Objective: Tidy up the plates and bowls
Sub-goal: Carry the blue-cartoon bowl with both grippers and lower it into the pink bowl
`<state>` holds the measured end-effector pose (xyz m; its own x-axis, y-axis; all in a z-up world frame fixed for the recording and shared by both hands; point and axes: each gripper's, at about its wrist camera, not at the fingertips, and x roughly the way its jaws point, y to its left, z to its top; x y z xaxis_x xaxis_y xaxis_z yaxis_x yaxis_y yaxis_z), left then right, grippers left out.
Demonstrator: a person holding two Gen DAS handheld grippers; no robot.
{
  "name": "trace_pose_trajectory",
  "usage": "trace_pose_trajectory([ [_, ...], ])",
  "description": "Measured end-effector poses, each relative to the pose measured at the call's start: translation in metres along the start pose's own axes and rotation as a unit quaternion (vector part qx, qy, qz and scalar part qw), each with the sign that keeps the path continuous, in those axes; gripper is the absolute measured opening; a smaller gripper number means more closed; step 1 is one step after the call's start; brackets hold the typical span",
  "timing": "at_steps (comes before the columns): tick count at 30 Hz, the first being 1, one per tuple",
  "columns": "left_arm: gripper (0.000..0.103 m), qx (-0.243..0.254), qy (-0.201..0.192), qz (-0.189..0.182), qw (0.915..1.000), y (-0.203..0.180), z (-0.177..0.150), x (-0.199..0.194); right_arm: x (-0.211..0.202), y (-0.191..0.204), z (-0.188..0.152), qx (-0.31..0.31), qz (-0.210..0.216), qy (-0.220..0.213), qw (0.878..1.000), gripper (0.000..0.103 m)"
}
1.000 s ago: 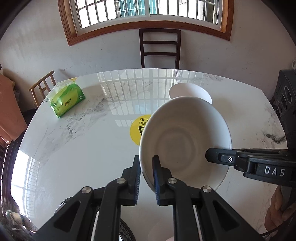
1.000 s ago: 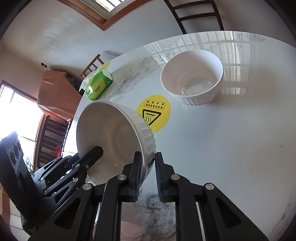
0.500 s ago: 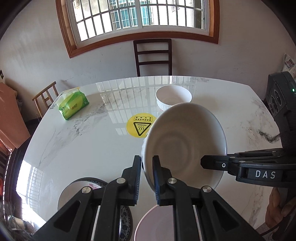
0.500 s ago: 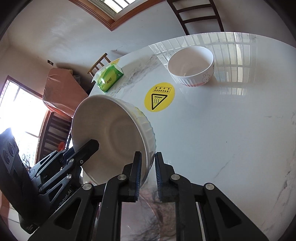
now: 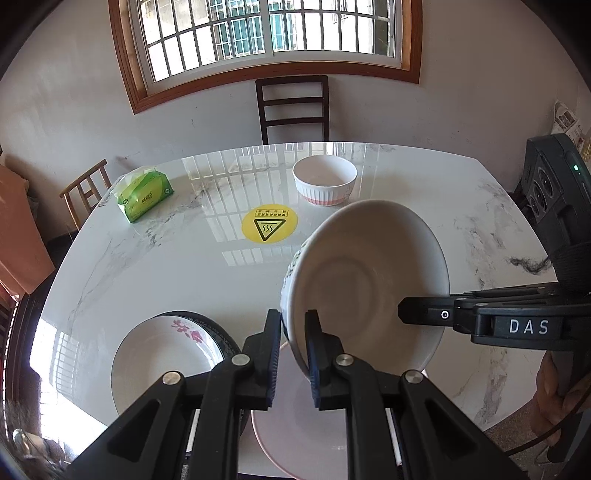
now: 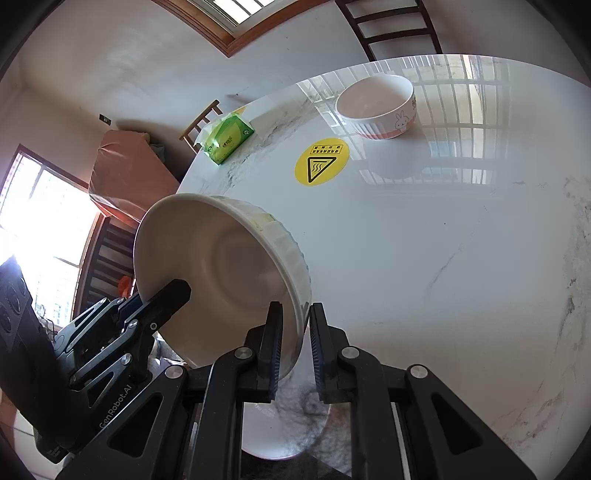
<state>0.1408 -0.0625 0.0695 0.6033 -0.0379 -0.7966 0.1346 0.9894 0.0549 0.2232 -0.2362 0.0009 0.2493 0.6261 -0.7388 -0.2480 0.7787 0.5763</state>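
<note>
Below a barred window, the glossy marble table [image 5: 155, 280] is lying under a large white bowl [image 5: 369, 280] tilting steeply, mouth facing the cameras, with left tongs [image 5: 293, 354] and right tongs [image 6: 293, 343] clamping opposite rims.

A home dining room: a marble surface [image 5: 155, 280] with wooden chairs [image 5: 293, 107] around it, a barred window [image 5: 269, 33], crockery and a tissue pack [image 5: 144, 197].
</note>
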Motion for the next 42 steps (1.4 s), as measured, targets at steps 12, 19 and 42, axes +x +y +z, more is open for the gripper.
trace_pose_trajectory([
  [12, 0.014, -0.004, 0.016, -0.011, 0.9998, 0.001, -0.030, -0.011, -0.006, 0.007, -0.033, -0.001, -0.003, 0.006, 1.000, 0.015],
  [19, 0.014, -0.006, 0.021, -0.014, 0.9997, 0.003, -0.043, -0.014, -0.005, 0.012, -0.048, -0.004, -0.009, 0.013, 1.000, 0.015],
  [42, 0.014, -0.013, 0.069, -0.020, 0.9973, 0.005, -0.075, 0.004, 0.015, 0.021, -0.075, -0.007, -0.034, 0.047, 0.998, 0.015],
])
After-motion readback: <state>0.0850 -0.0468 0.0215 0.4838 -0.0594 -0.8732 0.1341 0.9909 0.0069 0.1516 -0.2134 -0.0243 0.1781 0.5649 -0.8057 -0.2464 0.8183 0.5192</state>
